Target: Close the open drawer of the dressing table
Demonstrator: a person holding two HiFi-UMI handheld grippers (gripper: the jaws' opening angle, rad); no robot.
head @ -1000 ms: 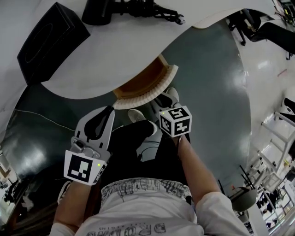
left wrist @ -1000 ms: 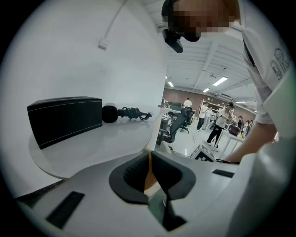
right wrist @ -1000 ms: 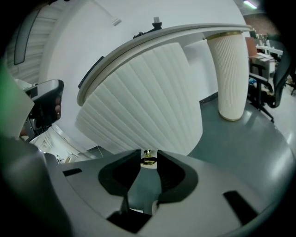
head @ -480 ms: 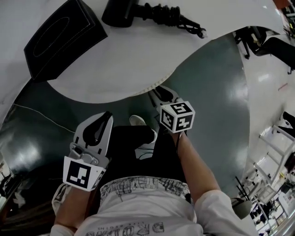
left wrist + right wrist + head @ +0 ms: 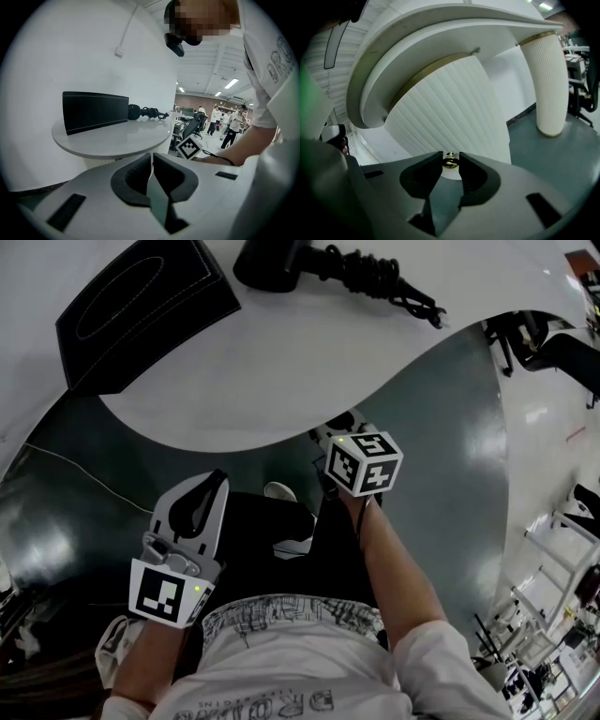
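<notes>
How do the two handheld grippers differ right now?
The left gripper's jaws are shut together on nothing; the right gripper's jaws pinch the small brass knob on the ribbed drawer front. The left gripper hangs short of the white tabletop; the right gripper reaches under its edge. Both are white with dark pads and a marker cube.

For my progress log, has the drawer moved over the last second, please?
Yes. The drawer has slid in under the tabletop; in the head view it no longer juts out.
</notes>
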